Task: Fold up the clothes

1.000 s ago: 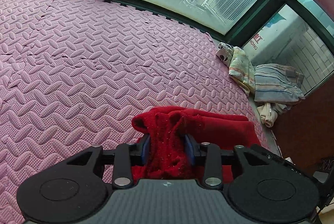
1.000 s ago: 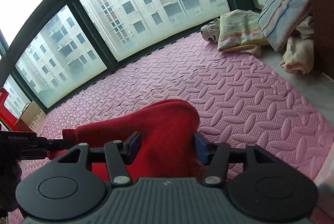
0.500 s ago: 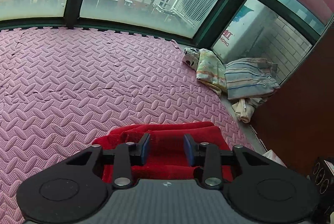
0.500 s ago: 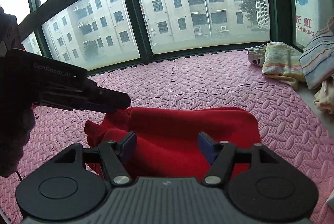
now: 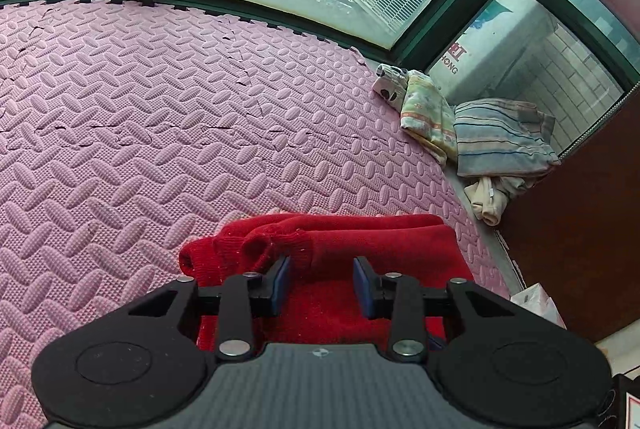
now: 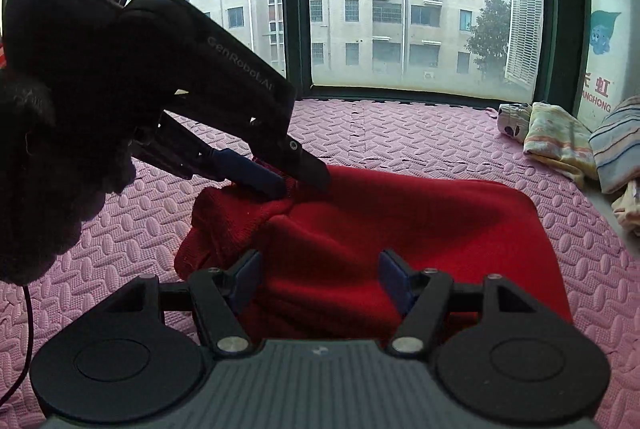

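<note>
1 folded red knit sweater (image 6: 400, 225), rumpled cuffs

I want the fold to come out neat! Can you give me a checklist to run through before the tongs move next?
1. Red sweater lying on the pink foam mat: ok.
2. Cuffs tucked in: not ok, they stick out at one edge.
3. Left tongs gripping cloth: cannot tell.
4. Right tongs gripping cloth: cannot tell.
5. Bedding pile apart from the sweater: ok.
</note>
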`<action>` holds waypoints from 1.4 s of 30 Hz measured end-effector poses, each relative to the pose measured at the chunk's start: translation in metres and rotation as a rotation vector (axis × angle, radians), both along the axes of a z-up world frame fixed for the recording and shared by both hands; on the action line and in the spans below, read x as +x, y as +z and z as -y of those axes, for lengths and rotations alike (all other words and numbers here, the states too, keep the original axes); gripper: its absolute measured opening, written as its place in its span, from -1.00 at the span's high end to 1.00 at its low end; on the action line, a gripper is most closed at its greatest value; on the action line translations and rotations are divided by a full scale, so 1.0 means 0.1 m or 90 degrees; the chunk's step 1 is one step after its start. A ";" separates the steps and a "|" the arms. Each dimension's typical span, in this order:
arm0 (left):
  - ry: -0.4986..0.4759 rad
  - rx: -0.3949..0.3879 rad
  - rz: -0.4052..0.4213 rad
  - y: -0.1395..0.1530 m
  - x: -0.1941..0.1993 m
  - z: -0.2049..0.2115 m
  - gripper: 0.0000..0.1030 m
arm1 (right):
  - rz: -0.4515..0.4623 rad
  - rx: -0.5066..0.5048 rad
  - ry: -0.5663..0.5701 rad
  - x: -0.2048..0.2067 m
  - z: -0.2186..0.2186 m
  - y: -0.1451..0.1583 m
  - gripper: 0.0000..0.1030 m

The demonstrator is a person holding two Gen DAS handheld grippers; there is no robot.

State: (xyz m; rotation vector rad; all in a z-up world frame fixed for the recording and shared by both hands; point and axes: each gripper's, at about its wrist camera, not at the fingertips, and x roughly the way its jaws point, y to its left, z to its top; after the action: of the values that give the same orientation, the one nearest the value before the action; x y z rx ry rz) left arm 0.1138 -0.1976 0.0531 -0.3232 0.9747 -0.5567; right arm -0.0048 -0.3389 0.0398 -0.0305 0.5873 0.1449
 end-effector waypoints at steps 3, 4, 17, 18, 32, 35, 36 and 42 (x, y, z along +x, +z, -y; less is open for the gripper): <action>0.002 -0.013 -0.001 -0.05 0.02 -0.02 0.27 | 0.005 0.000 -0.004 -0.02 -0.02 -0.02 -0.31; 0.006 -0.020 -0.004 -0.06 0.02 -0.04 0.27 | 0.005 0.002 -0.004 -0.02 -0.02 -0.01 -0.31; 0.011 -0.009 0.042 0.20 -0.29 -0.02 -0.31 | 0.036 0.018 -0.006 -0.33 0.14 0.26 -0.65; 0.013 -0.003 0.049 0.23 -0.33 -0.03 -0.37 | 0.037 0.018 -0.007 -0.37 0.15 0.27 -0.69; 0.010 0.069 0.188 0.54 -1.14 -0.18 -0.96 | 0.055 0.020 -0.025 -0.84 0.14 0.36 -1.00; 0.006 0.075 0.214 0.57 -1.33 -0.25 -1.00 | 0.061 0.020 -0.036 -0.93 0.12 0.36 -1.00; 0.005 0.078 0.223 0.57 -1.39 -0.28 -1.00 | 0.063 0.018 -0.042 -0.97 0.10 0.37 -1.00; 0.000 0.081 0.270 0.59 -1.73 -0.47 -1.00 | 0.066 0.015 -0.070 -1.19 0.01 0.46 -1.00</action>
State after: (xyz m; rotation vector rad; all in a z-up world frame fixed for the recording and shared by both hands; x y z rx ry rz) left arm -0.0588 -0.1505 0.1122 -0.0850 0.5961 -0.5329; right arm -0.1242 -0.3399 0.0857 0.0165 0.4832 0.0431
